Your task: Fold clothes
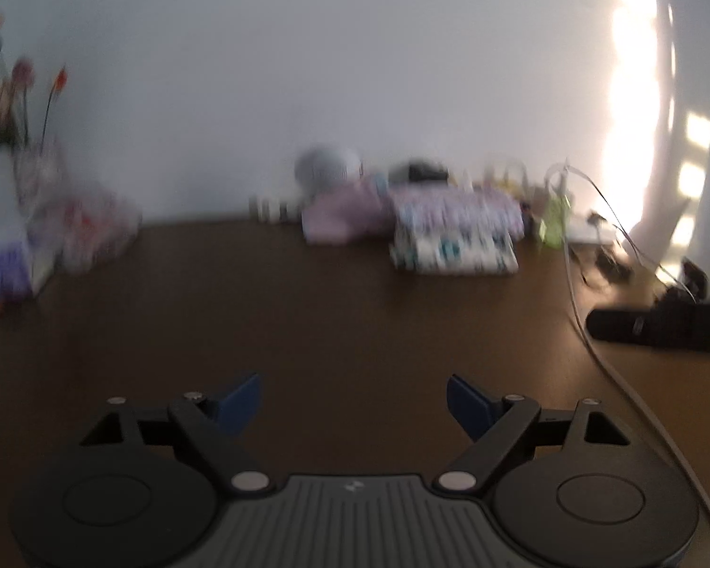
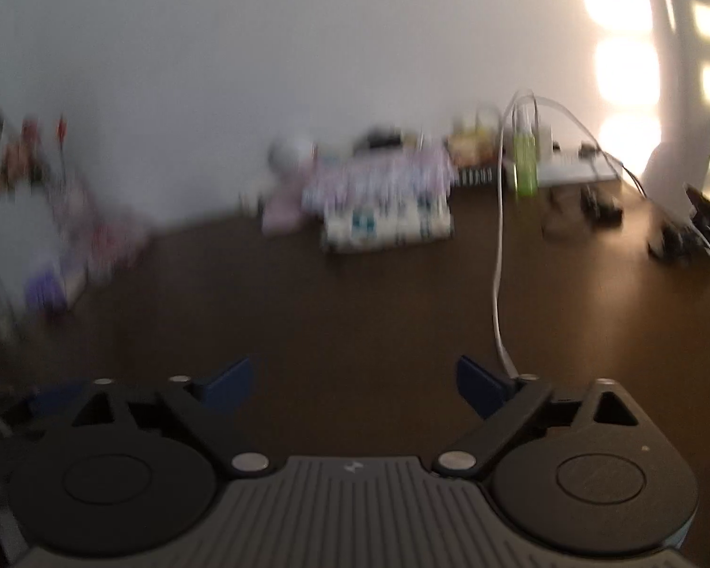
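Observation:
A stack of folded patterned clothes (image 1: 454,241) lies at the far side of the dark brown table (image 1: 307,322), with a pale pink garment (image 1: 341,217) beside it on the left. The stack also shows in the right wrist view (image 2: 388,208). My left gripper (image 1: 354,400) is open and empty, held over bare table well short of the clothes. My right gripper (image 2: 355,381) is open and empty too, over bare table. Both views are motion-blurred.
A white cable (image 2: 499,255) runs across the table on the right. A green bottle (image 2: 524,161), a black device (image 1: 662,324) and small dark items sit at the far right. Flowers in a vase (image 1: 28,142) and packets stand at the left. A white wall is behind.

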The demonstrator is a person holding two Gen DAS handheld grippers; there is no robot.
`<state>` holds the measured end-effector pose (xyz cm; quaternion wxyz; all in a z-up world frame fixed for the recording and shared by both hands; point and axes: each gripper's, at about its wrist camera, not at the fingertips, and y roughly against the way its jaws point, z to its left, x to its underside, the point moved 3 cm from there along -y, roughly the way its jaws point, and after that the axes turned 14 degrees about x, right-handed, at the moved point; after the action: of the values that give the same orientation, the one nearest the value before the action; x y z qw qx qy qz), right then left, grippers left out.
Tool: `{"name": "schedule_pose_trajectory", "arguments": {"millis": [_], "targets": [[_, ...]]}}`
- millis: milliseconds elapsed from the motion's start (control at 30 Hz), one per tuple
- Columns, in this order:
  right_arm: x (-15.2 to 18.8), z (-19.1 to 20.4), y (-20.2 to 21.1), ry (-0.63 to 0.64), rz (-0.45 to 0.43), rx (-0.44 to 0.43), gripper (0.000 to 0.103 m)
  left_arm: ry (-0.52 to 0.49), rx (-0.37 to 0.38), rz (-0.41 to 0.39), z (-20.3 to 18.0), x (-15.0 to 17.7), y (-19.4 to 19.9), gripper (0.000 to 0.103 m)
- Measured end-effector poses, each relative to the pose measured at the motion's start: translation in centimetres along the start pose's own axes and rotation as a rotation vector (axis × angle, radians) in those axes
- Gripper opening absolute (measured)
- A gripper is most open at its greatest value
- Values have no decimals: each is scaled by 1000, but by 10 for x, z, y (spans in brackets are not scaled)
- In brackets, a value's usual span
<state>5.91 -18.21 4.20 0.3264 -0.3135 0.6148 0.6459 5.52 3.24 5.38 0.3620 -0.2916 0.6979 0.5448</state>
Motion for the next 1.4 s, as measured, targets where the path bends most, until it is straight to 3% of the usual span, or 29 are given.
{"name": "schedule_pose_trajectory", "arguments": {"millis": [133, 333, 700, 1400], "targets": [[39, 12, 13, 81, 12, 16, 102, 1, 8, 64, -6, 34, 11, 85], [53, 13, 3, 96, 62, 52, 102, 16, -19, 131, -6, 55, 4, 85], [63, 7, -7, 88, 58, 181, 102, -4, -1, 106, -5, 63, -2, 103], [64, 2, -7, 91, 57, 179, 102, -8, 14, 104, -9, 63, -3, 103]]}}
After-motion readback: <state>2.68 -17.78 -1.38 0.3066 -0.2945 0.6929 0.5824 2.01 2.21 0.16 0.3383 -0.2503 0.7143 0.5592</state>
